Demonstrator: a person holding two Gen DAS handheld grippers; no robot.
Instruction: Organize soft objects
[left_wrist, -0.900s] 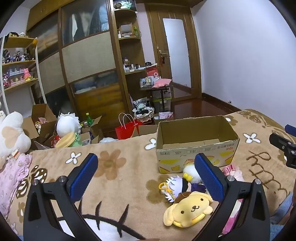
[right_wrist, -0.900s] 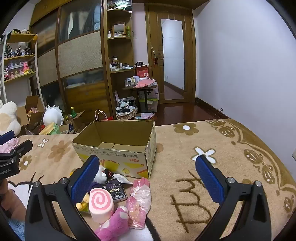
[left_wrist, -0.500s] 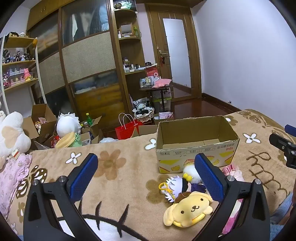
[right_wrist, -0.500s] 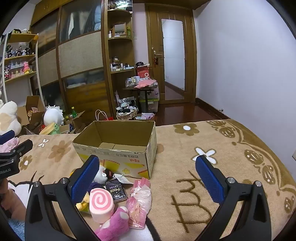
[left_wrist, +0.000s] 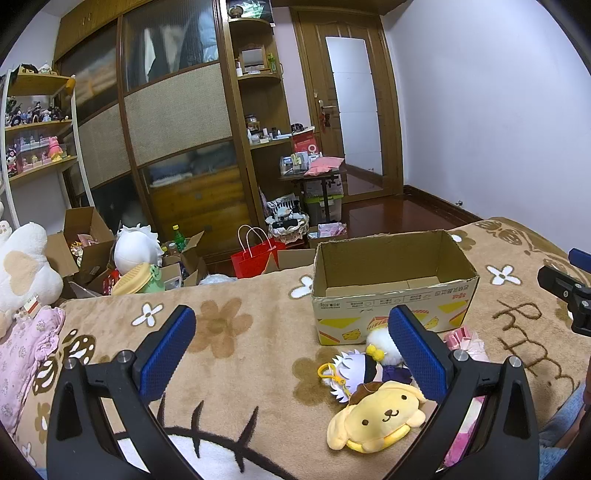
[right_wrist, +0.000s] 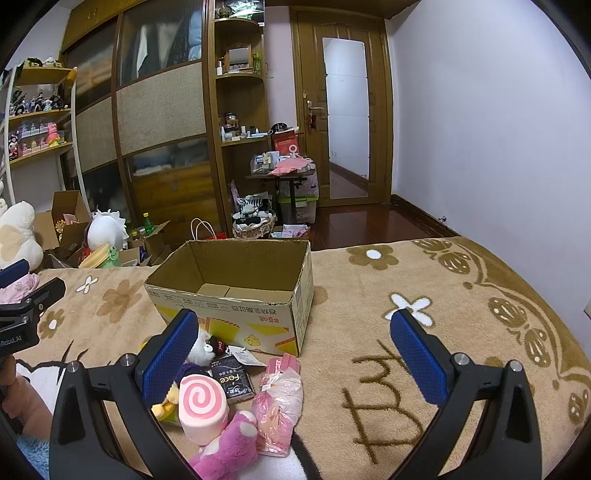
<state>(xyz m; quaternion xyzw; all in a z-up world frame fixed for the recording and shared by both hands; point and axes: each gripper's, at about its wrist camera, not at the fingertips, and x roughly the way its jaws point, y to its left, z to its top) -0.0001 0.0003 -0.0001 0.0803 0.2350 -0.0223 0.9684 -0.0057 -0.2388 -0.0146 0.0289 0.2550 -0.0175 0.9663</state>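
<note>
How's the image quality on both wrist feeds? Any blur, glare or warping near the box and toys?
Left wrist view: sharp, no motion blur; fisheye bows the wardrobe and blacks out the corners; cardboard box and yellow dog plush evenly lit. Right wrist view: equally sharp; mild sheen on the pink plastic bag; door glass bright, not blown out.

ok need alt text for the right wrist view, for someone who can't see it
The open right gripper, holding nothing, hovers over a tan flowered blanket facing an empty cardboard box. Before the box lie soft things: a pink swirl roll cushion, a pink plush paw and a pink bagged item. A cluttered bedroom with wooden wardrobes lies behind.
</note>
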